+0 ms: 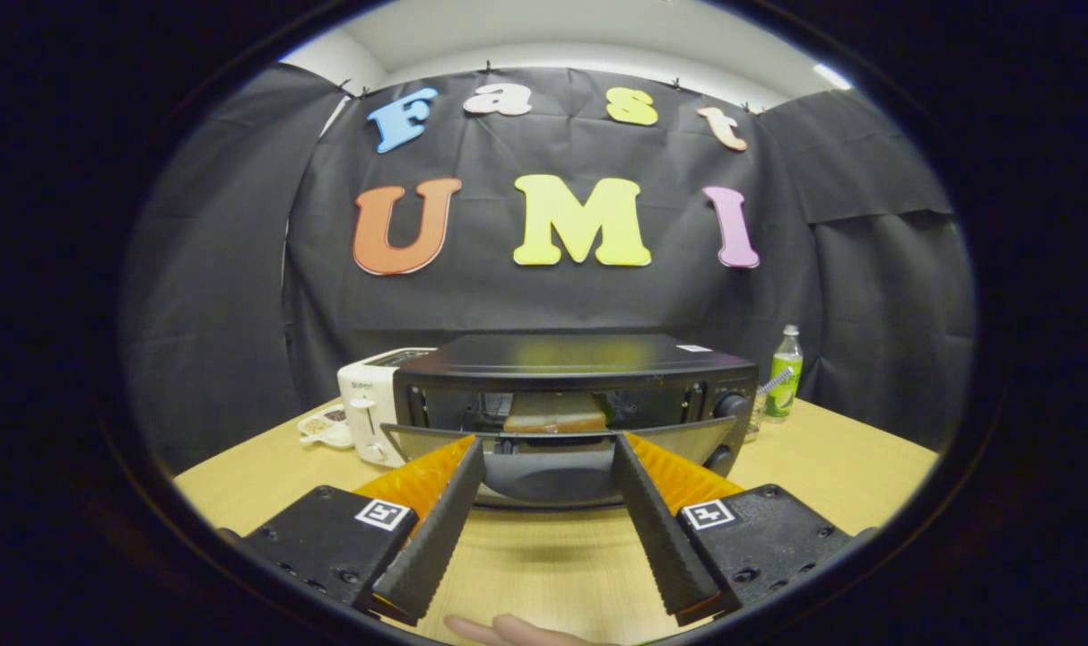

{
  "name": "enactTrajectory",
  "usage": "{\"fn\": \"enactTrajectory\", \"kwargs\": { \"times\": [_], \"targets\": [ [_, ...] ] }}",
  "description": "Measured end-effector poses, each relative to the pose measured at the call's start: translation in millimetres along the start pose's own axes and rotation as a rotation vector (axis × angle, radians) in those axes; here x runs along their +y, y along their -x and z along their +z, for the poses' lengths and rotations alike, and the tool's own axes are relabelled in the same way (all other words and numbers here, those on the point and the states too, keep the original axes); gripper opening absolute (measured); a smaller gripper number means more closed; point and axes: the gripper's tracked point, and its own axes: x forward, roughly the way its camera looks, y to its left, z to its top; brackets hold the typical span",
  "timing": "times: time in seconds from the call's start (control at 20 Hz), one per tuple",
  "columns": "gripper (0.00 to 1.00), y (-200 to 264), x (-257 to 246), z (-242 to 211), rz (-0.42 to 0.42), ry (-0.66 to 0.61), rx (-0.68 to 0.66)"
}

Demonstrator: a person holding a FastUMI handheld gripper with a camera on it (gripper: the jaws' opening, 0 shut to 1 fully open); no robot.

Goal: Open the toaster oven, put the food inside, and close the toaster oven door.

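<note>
The tongs (548, 449) are wide apart and hold nothing. Their two fingers (436, 529) point at the toaster oven (575, 395), and the tips reach up to its door (552, 467). The door hangs open, tipped down toward the tongs, and sits between the two tips. Beyond the tips, inside the oven, is the food (554, 414), a brown slice that looks like bread. Behind the tongs, close to us, some fingertips of a person's hand (508, 631) rest on the yellow wood table (831, 467). Left of the oven stands a white toaster (370, 404), touching it or very near, with a small white dish (326, 425) beside it. Right of the oven stands a green bottle (784, 372).
</note>
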Motion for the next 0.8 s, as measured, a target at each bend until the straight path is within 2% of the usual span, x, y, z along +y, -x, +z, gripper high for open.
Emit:
{"fn": "enactTrajectory", "kwargs": {
  "times": [0.35, 0.5, 0.8],
  "targets": [
    [0.96, 37.2, 6.2, 61.7, 0.01, 0.066, -0.094],
    [0.97, 72.0, -4.1, 110.9, -0.025, 0.08, -0.13],
    [0.98, 149.0, -21.1, 226.4, -0.066, 0.021, -0.164]
  ]
}}
